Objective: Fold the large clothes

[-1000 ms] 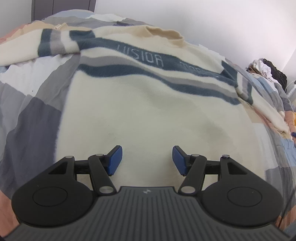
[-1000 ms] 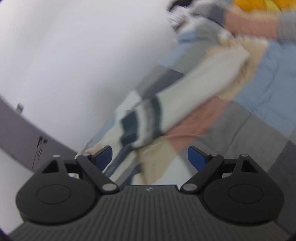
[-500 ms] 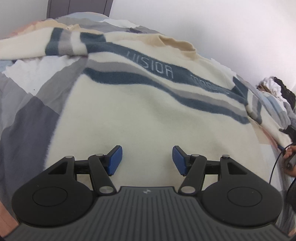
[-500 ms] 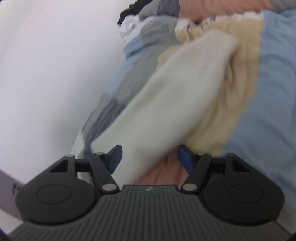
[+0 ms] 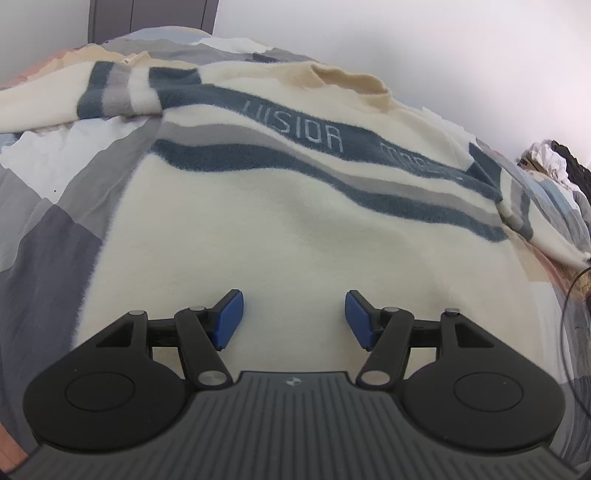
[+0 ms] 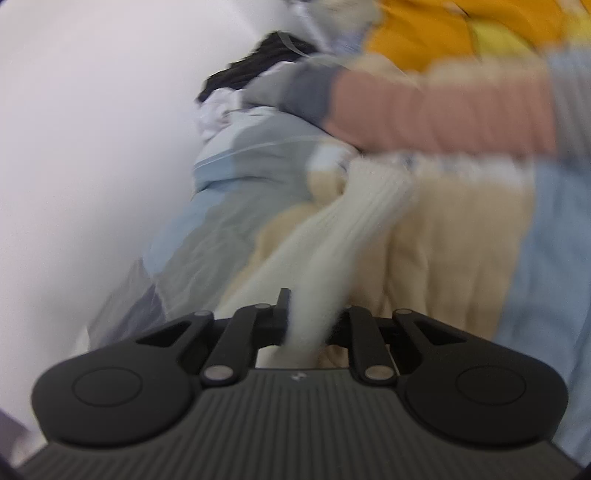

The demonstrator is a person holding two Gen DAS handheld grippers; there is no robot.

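Note:
A cream sweater (image 5: 280, 229) with dark blue and grey bands and woven lettering lies spread flat on the bed, collar at the far side. My left gripper (image 5: 293, 317) hovers open over its lower body, with nothing between the blue pads. In the blurred right wrist view the sweater's cream ribbed sleeve (image 6: 354, 221) runs away from me across the quilt. My right gripper (image 6: 310, 321) is closing, and its jaws pinch the near part of that sleeve.
A patchwork quilt (image 5: 48, 229) of grey, blue, beige and pink squares covers the bed. A heap of other clothes (image 5: 554, 162) lies by the white wall, with a yellow garment (image 6: 461, 22) in it. A thin cable (image 5: 569, 295) hangs at the right edge.
My right gripper swung along the sleeve toward the clothes heap, came down, and its jaws went from wide open to pinched on the sleeve. My left gripper drifted slightly and stayed open.

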